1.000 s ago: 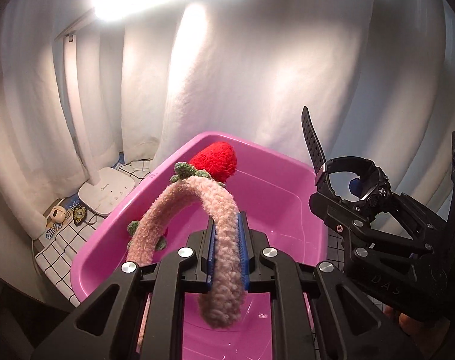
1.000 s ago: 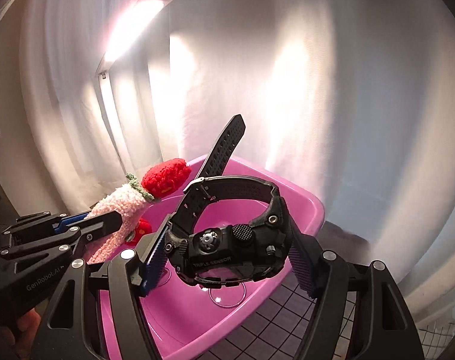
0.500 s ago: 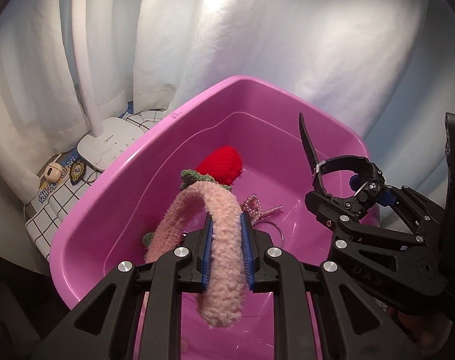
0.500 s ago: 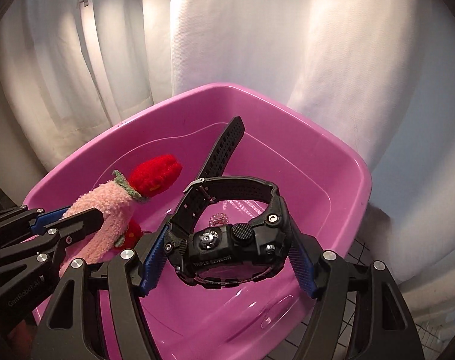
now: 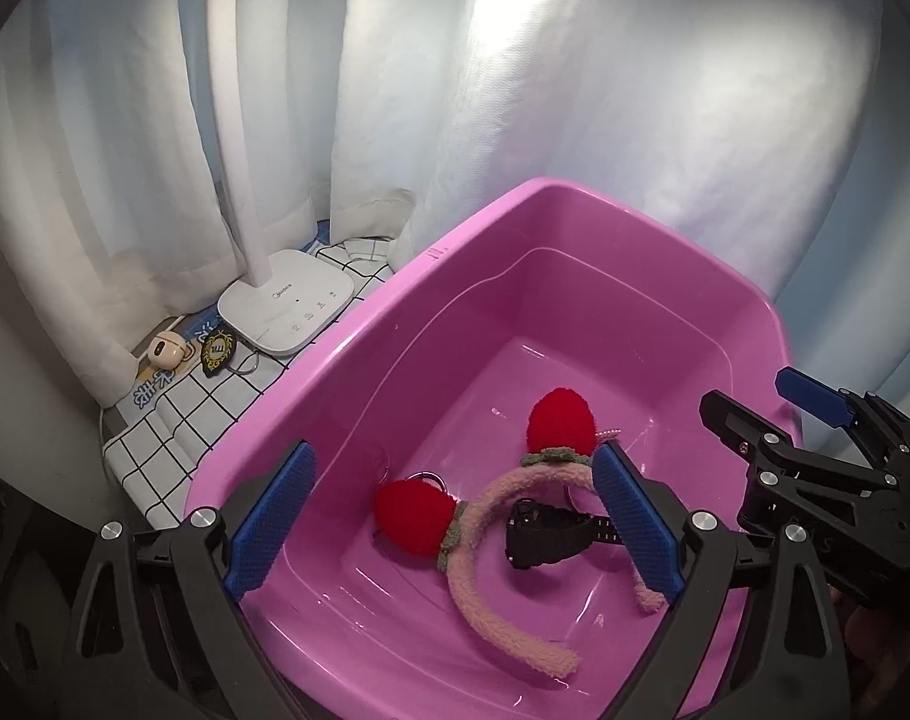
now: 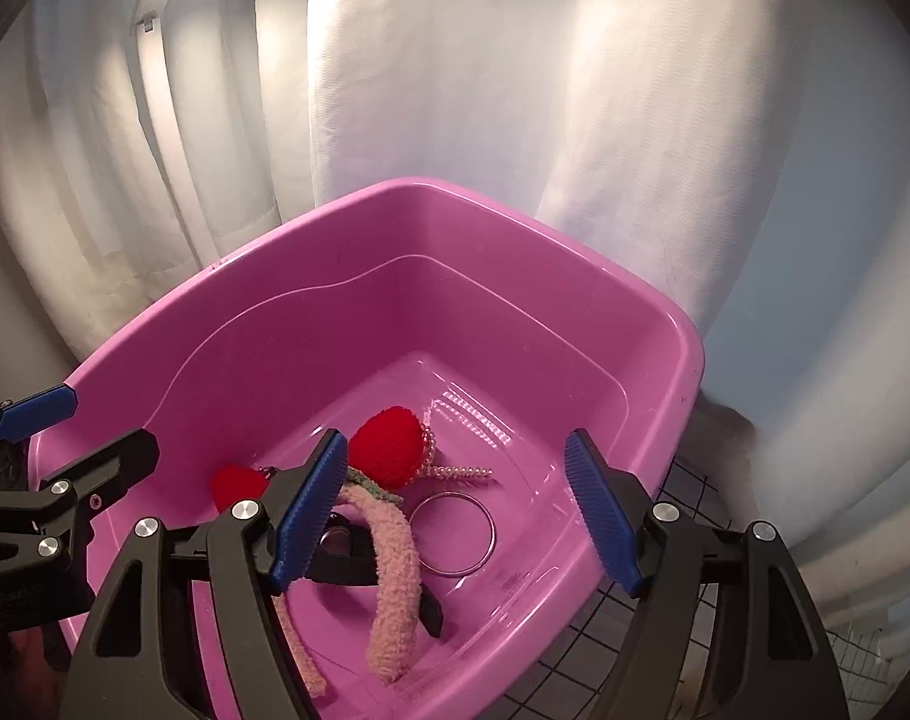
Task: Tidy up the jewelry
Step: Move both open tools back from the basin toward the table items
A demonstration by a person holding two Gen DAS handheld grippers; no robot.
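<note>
Both grippers hang over the pink tub [image 5: 359,354] with their fingers spread wide and nothing between them, which suits a moment when the pieces lie inside and no grasp is in hand. The left gripper [image 5: 455,516] looks down over the near rim, its blue pads framing the fuzzy pink headband [image 5: 484,594], which lies on the tub floor with its two red strawberry pom-poms [image 5: 559,426] pointing toward the far wall. The black watch [image 5: 544,534] rests inside the arc of the headband, touching or just beside it, its strap running off to the right. The right gripper [image 6: 455,510] hovers above the tub's right half, and from its camera a silver bangle [image 6: 452,534] lies flat just beside the headband, with a beaded chain [image 6: 455,471] next to the larger pom-poms. Gathering everything in one deep-walled tub keeps small loose pieces from rolling off the counter [image 5: 167,420]. A white desk lamp [image 5: 287,312], a small cream earbud case [image 5: 164,351] and a dark badge [image 5: 218,351] sit on the checked cloth outside the tub, near its left wall; whether they belong to the sorting I cannot tell.
</note>
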